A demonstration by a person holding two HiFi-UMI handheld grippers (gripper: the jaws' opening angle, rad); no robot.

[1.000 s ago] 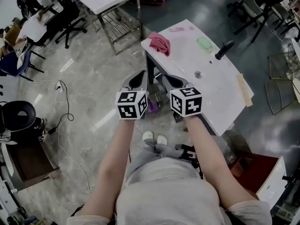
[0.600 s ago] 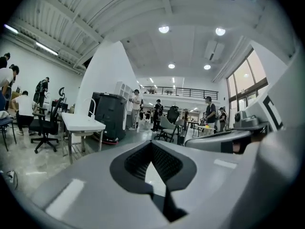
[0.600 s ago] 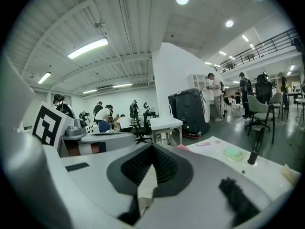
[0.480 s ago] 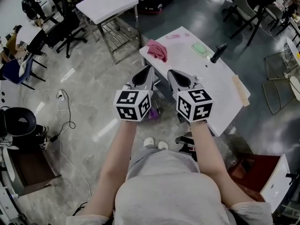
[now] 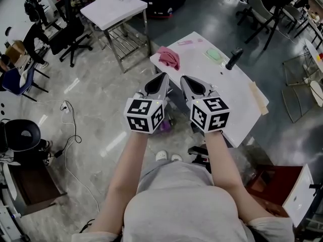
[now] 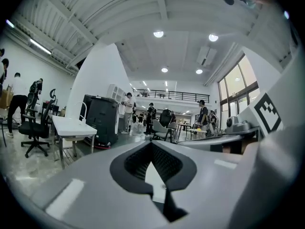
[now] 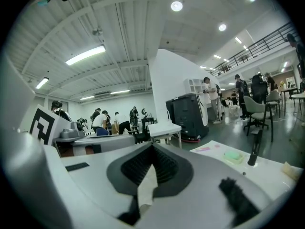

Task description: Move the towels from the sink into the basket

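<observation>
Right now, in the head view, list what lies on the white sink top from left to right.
On the white sink top: pink towel → green pad → black tap → tan strip at the right edge.

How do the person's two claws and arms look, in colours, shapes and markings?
Both the left claw and the right claw have a smooth grey body that narrows to a point, with black ribbed pads inside. Each carries a white cube with black square markers. No cables show. The arms are bare; the person wears a light short-sleeved top.
</observation>
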